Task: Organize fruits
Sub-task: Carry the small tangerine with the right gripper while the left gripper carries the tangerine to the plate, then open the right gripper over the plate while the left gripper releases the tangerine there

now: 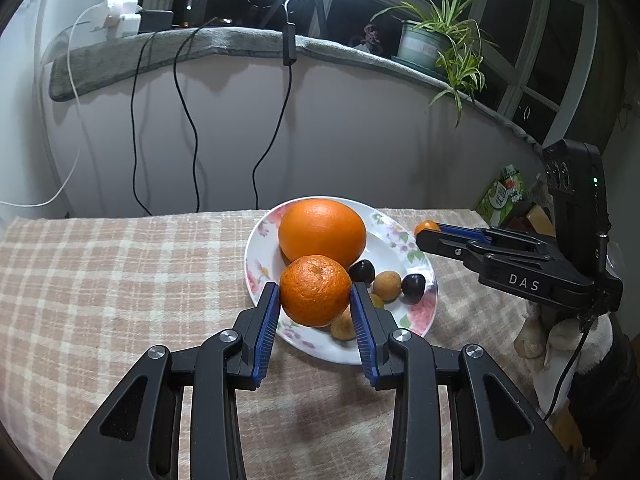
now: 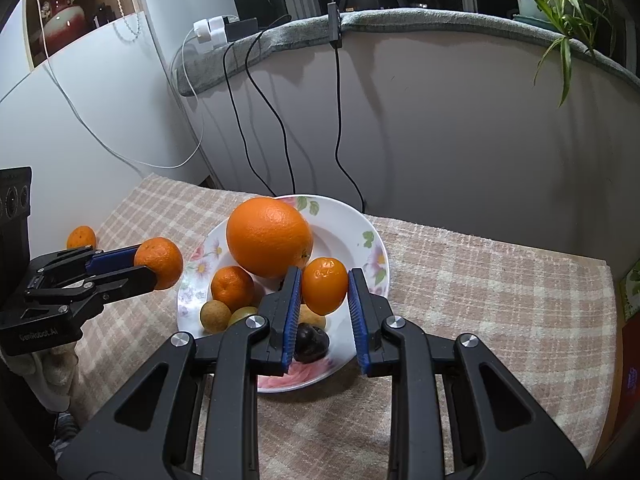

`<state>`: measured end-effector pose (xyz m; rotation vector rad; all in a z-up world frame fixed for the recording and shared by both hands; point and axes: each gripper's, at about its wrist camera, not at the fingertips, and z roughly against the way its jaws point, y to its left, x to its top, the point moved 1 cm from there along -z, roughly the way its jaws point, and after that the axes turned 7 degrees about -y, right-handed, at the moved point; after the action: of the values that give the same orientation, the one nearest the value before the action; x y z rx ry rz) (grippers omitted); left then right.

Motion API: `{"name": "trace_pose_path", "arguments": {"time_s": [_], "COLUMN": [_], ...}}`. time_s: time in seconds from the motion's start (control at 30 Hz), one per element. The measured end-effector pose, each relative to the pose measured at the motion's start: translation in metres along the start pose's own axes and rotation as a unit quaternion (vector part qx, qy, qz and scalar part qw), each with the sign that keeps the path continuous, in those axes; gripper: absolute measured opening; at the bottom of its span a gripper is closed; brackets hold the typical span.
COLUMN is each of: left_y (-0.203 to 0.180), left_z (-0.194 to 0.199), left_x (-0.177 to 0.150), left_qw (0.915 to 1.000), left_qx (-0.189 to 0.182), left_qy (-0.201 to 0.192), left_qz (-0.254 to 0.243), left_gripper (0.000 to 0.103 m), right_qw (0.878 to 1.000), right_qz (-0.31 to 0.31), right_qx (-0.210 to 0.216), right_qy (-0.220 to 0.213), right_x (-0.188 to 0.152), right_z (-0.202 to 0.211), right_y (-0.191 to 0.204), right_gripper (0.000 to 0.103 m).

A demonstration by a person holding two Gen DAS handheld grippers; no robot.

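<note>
A floral white plate (image 1: pixel 392 254) (image 2: pixel 374 240) on the checked tablecloth holds a large orange (image 1: pixel 322 232) (image 2: pixel 269 237), a small mandarin (image 2: pixel 233 287), two dark plums (image 1: pixel 413 288) and several small tan fruits (image 1: pixel 386 286). My left gripper (image 1: pixel 315 300) (image 2: pixel 152 264) is shut on a mandarin (image 1: pixel 315 290) (image 2: pixel 160 263), held above the plate's near left edge. My right gripper (image 2: pixel 324 294) (image 1: pixel 426 229) is shut on a small mandarin (image 2: pixel 324 285) (image 1: pixel 427 226), held above the plate.
Another mandarin (image 2: pixel 81 237) lies on the cloth at the far left. Black cables (image 1: pixel 188 120) hang down the wall behind the table. A potted plant (image 1: pixel 432 40) stands on the padded sill. A green box (image 1: pixel 502 196) sits at the table's right edge.
</note>
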<state>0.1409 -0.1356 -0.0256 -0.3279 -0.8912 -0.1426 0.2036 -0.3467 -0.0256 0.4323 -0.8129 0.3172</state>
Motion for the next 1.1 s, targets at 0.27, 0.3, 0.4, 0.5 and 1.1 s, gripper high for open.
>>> {"name": "trace_pose_path", "arguments": {"time_s": [0.27, 0.3, 0.4, 0.5, 1.1], "left_y": [-0.0037, -0.0038, -0.0044, -0.0048, -0.0048], "left_z": [-0.004, -0.0044, -0.0047, -0.0039, -0.0049], "left_x": [-0.0015, -0.0014, -0.0003, 0.0013, 0.0026], "left_qw": [1.0, 1.0, 1.0, 1.0, 0.9998], "left_qx": [-0.001, -0.001, -0.002, -0.002, 0.017], "left_qy": [0.005, 0.005, 0.003, 0.0, 0.003], "left_qz": [-0.007, -0.007, -0.008, -0.01, -0.01], "left_gripper": [0.035, 0.035, 0.036, 0.047, 0.081], "right_qw": [1.0, 1.0, 1.0, 1.0, 1.0], "right_qz": [-0.001, -0.001, -0.003, -0.006, 0.013], "right_qx": [0.006, 0.006, 0.006, 0.006, -0.013], "right_qy": [0.005, 0.005, 0.005, 0.003, -0.009], "right_x": [-0.001, -0.001, -0.0007, -0.0003, 0.0064], "right_z": [-0.0057, -0.006, -0.0062, -0.007, -0.0041], "right_y": [0.0001, 0.0002, 0.0001, -0.0009, 0.0086], "right_gripper": [0.025, 0.025, 0.025, 0.044, 0.092]}}
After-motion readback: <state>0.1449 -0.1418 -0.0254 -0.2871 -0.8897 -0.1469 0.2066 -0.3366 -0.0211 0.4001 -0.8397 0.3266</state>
